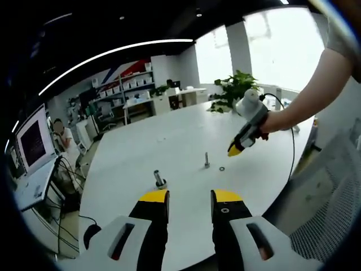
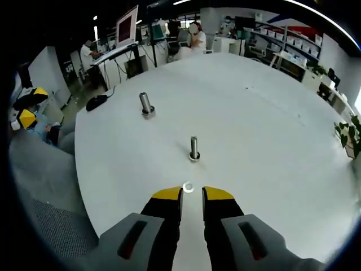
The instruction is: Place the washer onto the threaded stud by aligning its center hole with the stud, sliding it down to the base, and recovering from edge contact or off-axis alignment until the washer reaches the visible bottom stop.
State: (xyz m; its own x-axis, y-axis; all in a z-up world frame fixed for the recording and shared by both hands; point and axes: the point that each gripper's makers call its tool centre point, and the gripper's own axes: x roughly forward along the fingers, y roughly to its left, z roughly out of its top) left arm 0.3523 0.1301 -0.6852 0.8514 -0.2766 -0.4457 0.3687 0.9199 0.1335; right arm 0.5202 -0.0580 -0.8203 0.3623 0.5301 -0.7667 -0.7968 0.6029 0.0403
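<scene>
On the white round table point(image 2: 271, 141) a short threaded stud point(image 2: 194, 149) stands upright on its base. The small silver washer point(image 2: 188, 187) lies flat on the table between the stud and my right gripper point(image 2: 192, 195), just ahead of its yellow tips. That gripper is open and holds nothing. In the left gripper view the stud point(image 1: 207, 161) and washer point(image 1: 221, 168) sit mid-table, with the right gripper point(image 1: 235, 150) hovering above and to their right in a person's hand. My left gripper point(image 1: 190, 197) is open and empty at the table's near edge.
A second, thicker stud point(image 1: 159, 179) point(image 2: 146, 104) stands apart from the first. A black mouse point(image 2: 97, 101) and cable lie near the table edge. A monitor point(image 1: 32, 138), a potted plant point(image 1: 234, 90), shelves and a mesh chair point(image 1: 333, 192) surround the table.
</scene>
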